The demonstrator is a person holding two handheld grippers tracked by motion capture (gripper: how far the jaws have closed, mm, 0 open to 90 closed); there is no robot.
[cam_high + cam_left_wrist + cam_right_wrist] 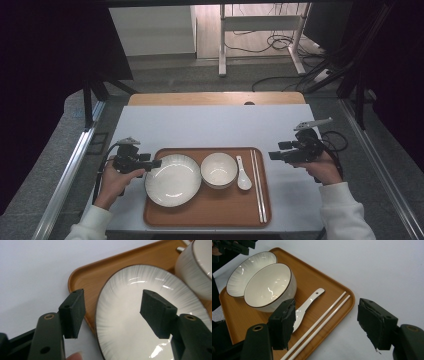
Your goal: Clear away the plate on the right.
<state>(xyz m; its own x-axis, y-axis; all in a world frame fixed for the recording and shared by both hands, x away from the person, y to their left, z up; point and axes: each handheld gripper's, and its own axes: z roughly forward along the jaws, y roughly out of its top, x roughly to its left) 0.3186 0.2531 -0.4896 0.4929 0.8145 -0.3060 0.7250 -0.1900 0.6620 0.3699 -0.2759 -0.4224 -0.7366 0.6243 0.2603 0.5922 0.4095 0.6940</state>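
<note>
Here the left claw [156, 163] sits at the left rim of the round white ribbed plate with a dark edge [173, 180], its jaws spread wide and released: in the left gripper view one jaw stands over the plate's face, the other outside past the tray's edge, and neither pad presses on the plate [140, 315]. The plate lies flat in the left part of the brown wooden rectangular tray [207, 212] on the white counter [215, 125]. Just beside it to the right stands a white dark-rimmed bowl [218, 170], then a white ceramic spoon [243, 176] and a pair of white chopsticks [258, 185]. The right claw [272, 155] hangs off the tray's right edge, jaws apart and empty.
</note>
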